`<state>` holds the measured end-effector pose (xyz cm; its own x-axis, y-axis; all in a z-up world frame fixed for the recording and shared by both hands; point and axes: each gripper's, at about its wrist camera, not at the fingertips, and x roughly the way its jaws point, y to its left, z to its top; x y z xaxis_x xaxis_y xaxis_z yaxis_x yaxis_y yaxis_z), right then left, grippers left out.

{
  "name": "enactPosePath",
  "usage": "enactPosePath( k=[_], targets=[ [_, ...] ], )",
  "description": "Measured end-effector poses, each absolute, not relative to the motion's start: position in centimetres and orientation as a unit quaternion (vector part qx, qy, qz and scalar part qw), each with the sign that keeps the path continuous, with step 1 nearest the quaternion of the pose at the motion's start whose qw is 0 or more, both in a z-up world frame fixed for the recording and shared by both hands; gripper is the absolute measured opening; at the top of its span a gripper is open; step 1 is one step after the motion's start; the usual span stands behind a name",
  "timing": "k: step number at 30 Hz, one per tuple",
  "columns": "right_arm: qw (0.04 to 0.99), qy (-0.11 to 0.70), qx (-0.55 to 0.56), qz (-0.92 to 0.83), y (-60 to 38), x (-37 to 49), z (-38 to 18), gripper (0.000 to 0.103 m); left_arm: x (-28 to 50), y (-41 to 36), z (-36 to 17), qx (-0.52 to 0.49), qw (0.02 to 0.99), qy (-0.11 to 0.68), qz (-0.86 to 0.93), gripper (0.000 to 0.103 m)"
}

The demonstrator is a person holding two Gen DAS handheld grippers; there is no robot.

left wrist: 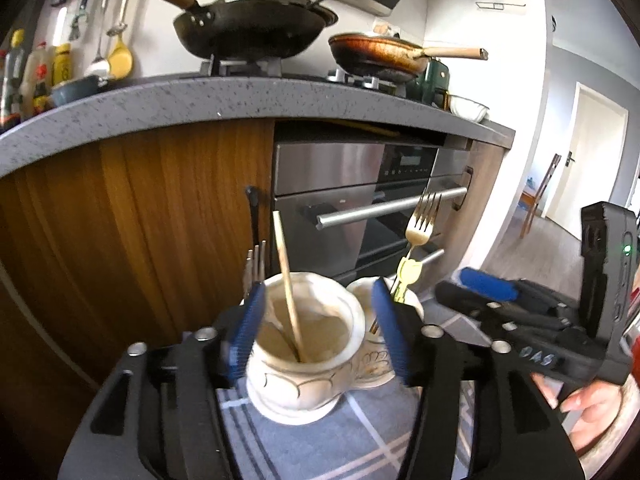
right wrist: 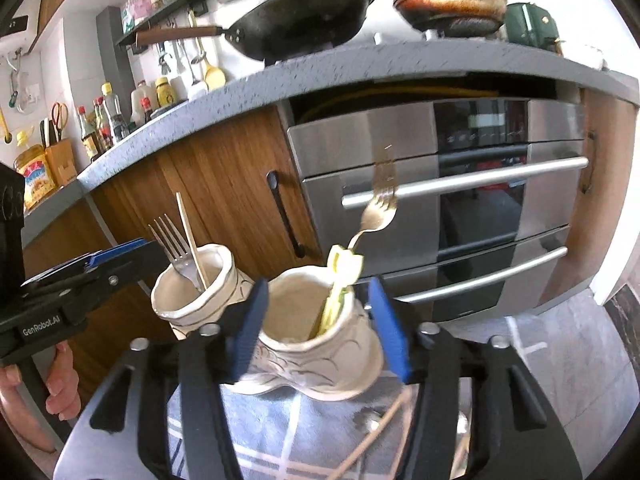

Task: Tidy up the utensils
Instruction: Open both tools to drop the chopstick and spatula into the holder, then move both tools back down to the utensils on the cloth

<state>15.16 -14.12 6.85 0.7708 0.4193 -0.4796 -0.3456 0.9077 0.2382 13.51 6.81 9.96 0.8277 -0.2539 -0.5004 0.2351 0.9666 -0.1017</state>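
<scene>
On the left of the grey checked cloth stands a cream ceramic cup holding a pale wooden chopstick and a silver steel fork. The left gripper is spread wide, its blue pads either side of this cup's rim, apparently not touching. Just right, touching it, a second cream cup holds a gold fork with a yellow tulip handle. The right gripper, also released, straddles that cup. A loose chopstick lies near.
</scene>
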Motion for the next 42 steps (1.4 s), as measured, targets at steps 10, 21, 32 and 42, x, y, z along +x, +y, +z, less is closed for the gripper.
enactPosePath(
  k=[10,21,32,42],
  targets=[
    [0.961,0.239,0.039,0.13,-20.4,9.8,6.6,0.098,8.7,7.2,10.0,-0.008,0.967,0.237,-0.091,0.08],
    [0.959,0.276,0.024,0.064,-25.6,7.6,2.9,0.097,6.7,4.4,6.2,0.006,0.959,0.263,-0.102,0.092],
    [0.936,0.347,0.022,0.059,-26.7,7.2,-2.2,0.097,8.1,-0.6,-0.5,0.036,0.928,0.345,-0.133,0.092],
    [0.922,0.376,0.013,0.09,-25.6,7.5,-4.3,0.097,10.1,-3.7,-4.2,0.061,0.905,0.395,-0.149,0.091]
  ],
)
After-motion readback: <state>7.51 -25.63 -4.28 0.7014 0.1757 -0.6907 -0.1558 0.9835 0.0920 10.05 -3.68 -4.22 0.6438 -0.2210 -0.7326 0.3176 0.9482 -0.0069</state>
